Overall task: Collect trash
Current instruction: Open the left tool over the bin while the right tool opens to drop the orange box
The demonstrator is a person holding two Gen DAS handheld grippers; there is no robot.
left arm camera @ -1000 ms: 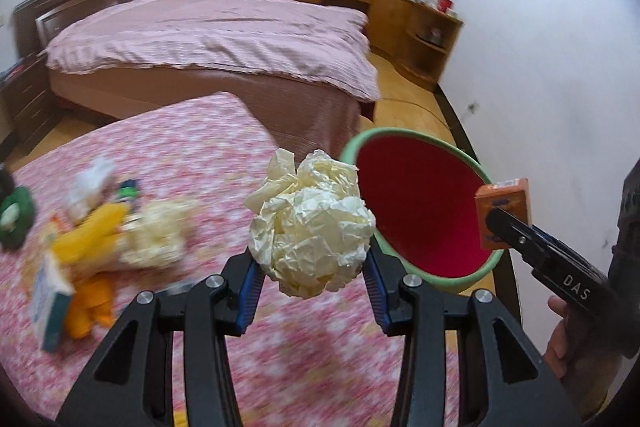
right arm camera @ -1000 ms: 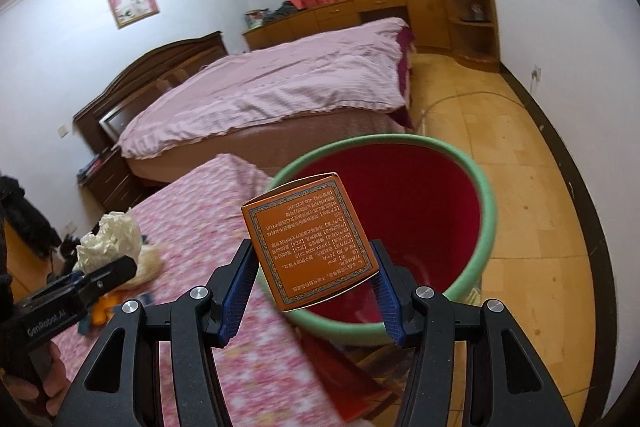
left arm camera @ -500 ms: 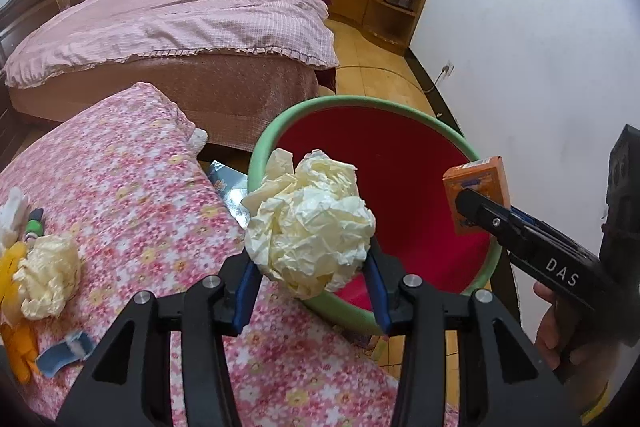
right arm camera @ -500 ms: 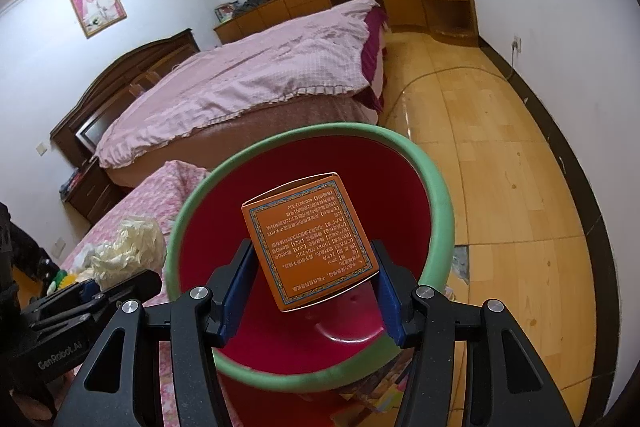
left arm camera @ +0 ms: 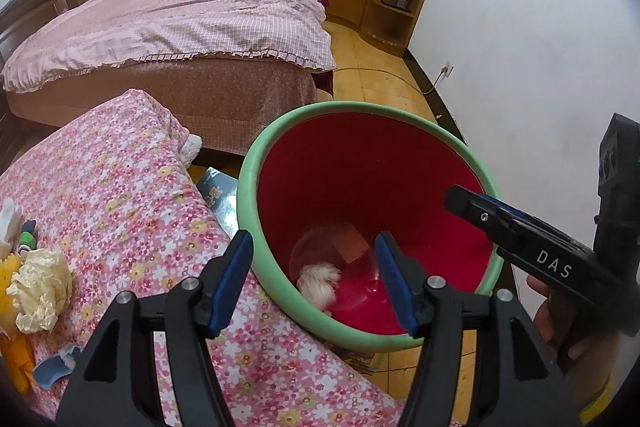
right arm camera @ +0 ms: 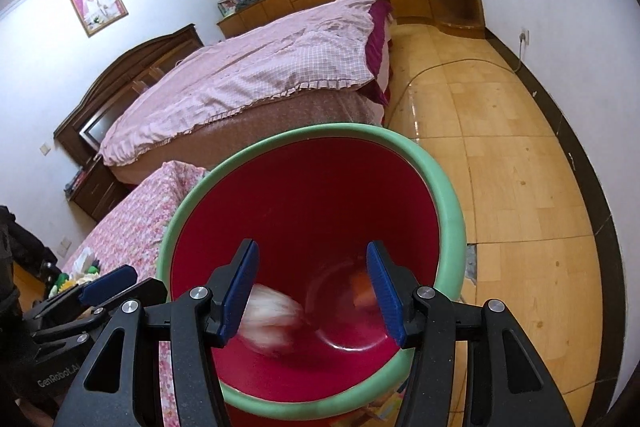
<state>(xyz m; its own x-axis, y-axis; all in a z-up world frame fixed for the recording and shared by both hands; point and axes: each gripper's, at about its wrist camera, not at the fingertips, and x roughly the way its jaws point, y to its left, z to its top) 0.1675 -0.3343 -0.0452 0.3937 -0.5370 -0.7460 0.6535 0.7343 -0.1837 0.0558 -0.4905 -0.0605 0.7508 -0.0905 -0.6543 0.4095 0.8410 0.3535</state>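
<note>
Lying at the bottom of the bin (left arm camera: 256,163), the paper ball (left arm camera: 319,282) and the orange box (left arm camera: 351,242) are seen where, half a second earlier, each was clamped above the rim. The left gripper (left arm camera: 314,279) has just been opening and is now released and empty; the right gripper (right arm camera: 311,293) is likewise spread with nothing between its pads. More trash (left arm camera: 40,289) is left on the floral cover (left arm camera: 132,187), judged the next pickup.

Bin (left arm camera: 256,163) mouth wide open below my jaws; its green rim crowds the flowered bed (left arm camera: 120,163) edge on the left. My right gripper (left arm camera: 472,205) juts over the rim's right side. Bare floor (right arm camera: 520,147) beyond.
</note>
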